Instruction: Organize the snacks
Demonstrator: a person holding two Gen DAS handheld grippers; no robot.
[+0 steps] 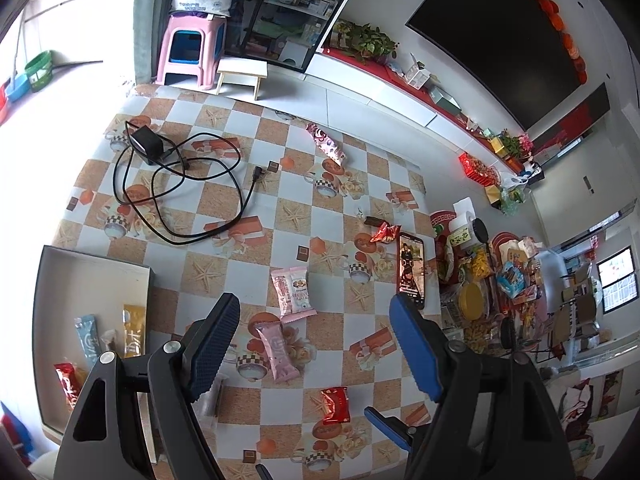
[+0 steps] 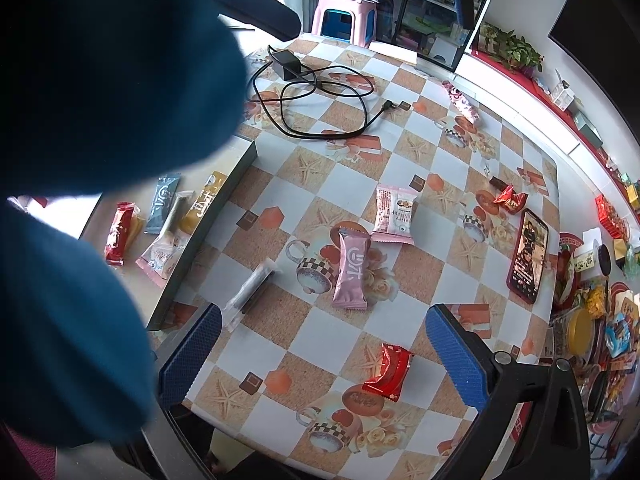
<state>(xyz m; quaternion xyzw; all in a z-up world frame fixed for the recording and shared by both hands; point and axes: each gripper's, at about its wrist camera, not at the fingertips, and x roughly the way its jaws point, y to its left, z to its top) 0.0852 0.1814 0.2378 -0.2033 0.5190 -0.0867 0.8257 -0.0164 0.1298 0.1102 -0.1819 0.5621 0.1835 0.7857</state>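
both the left tool [image 1: 316, 344] and the right tool [image 2: 324, 348] hang spread wide above the table [image 2: 320, 184], gripping nothing.

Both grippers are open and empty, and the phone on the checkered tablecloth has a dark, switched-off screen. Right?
Not quite. The phone is on: the right wrist view shows a picture on its lit screen. The left gripper and right gripper are open and empty.
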